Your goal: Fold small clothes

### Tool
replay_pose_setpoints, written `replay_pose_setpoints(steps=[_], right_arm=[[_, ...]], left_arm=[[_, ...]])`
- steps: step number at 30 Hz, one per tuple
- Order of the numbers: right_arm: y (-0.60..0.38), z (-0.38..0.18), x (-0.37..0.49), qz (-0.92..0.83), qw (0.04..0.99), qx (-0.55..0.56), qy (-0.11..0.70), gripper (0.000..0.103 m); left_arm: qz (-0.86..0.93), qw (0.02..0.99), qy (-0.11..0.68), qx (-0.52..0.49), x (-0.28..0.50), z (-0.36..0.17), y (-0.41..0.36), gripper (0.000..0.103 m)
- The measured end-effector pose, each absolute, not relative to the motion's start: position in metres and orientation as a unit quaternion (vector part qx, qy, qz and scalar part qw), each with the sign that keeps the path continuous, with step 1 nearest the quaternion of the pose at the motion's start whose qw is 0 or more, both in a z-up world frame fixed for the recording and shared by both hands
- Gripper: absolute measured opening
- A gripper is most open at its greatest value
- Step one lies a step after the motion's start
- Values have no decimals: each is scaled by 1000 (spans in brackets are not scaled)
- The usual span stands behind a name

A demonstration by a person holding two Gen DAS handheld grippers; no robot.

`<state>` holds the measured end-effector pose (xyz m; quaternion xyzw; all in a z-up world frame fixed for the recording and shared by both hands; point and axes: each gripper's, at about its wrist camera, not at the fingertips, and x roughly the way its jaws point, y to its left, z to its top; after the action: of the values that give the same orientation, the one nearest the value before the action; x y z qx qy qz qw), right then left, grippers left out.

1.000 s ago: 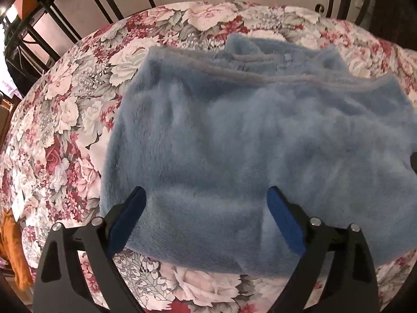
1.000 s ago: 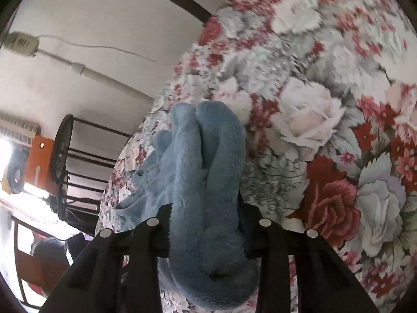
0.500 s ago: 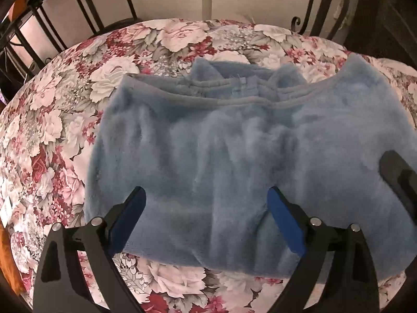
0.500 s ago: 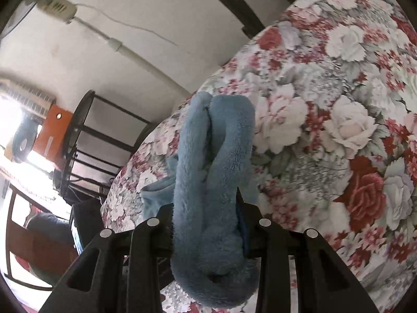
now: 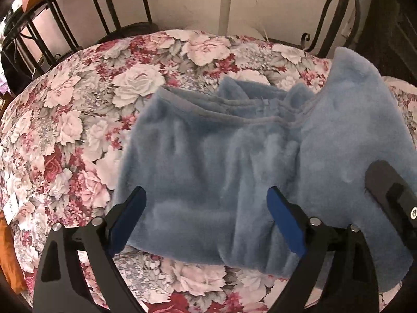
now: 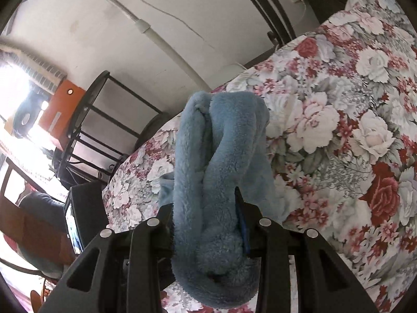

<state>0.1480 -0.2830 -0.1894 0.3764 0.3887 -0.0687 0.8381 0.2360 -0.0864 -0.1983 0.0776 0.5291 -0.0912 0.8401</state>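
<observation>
Since a second ago the right gripper (image 6: 206, 224) has carried its bunched side of the blue fleece garment (image 5: 221, 161) up and inward, pads clamped on it. Left gripper (image 5: 206, 219) hovers with jaws apart over the near hem, holding nothing. I'd say the fold is only begun; most of the garment lies flat on the floral bedspread (image 5: 78, 120). Beyond, an iron bedframe (image 5: 60, 18); nothing obstructs.

Left gripper (image 5: 206, 219) gapes; right gripper (image 6: 208, 221) is clamped.
</observation>
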Motion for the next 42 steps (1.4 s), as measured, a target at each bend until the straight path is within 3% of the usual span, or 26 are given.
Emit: replay_pose_setpoints(steps=[15,29,33,36,42], right_arm=[[-214,-178,181,-32,850,333,406,36],[-146,-214,218,10,840,307,447,36],[-134,-246,230,23,824,303,478,43],[-133,-263,234,34,813,313,490,42],[-139,-255,237,60,796,349,492,53]], left_arm=[[-74,852,517,18,250,-177,-18,88],[-11,836,548,-2,270,-210,58,85],[17,810,585,11,278,-235,76,85],[29,789,613,-13,282,-250,95,85],[32,804,593,-26,279,-230,115,89]])
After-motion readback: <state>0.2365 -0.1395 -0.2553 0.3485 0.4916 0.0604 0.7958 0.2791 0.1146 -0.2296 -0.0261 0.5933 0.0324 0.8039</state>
